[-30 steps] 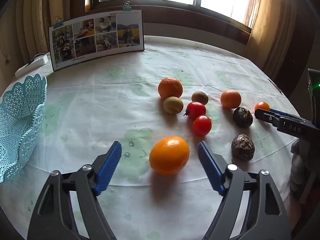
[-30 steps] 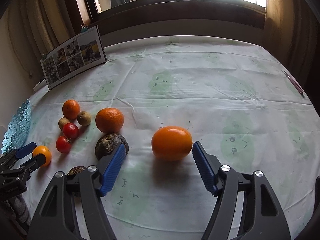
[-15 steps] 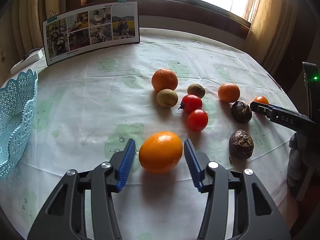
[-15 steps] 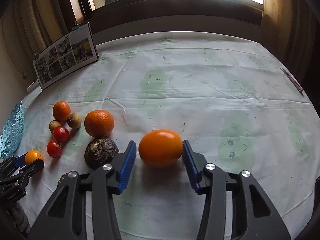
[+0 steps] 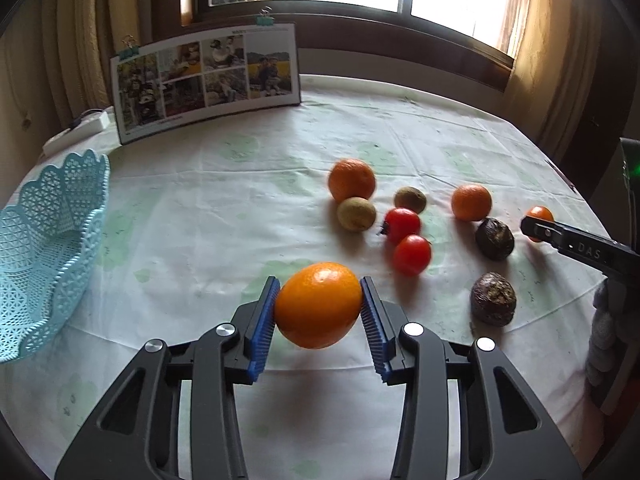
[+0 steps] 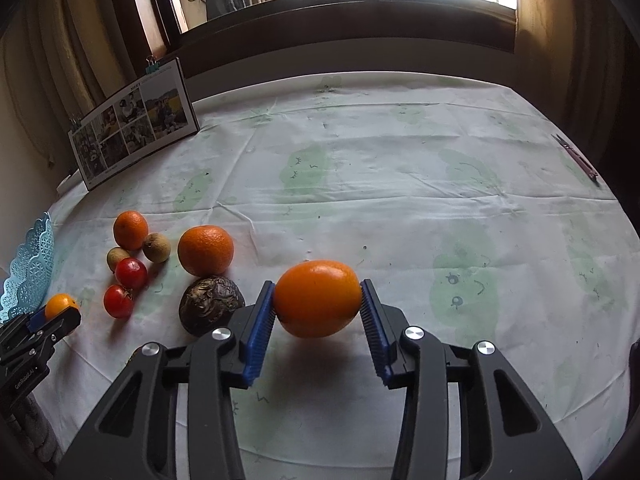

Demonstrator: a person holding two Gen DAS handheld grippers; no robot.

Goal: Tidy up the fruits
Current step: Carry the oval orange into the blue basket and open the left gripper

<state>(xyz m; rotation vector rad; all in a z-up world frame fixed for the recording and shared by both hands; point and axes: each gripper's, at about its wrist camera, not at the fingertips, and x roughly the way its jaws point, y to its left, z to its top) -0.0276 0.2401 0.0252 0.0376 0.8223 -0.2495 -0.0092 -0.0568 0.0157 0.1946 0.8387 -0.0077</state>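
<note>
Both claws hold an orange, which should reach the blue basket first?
Left. The left claw with its orange sits near the blue basket; from the right claw the basket lies far left, past the loose fruit.

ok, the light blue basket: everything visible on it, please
The light blue basket looks like moulded plastic: openwork lattice walls and a scalloped, flared rim. It sits upright on the tablecloth at the table's left edge, partly cut off by the frame. What shows of its inside holds no fruit. Nothing touches it but the cloth. The right wrist view catches only a sliver of its rim.
</note>
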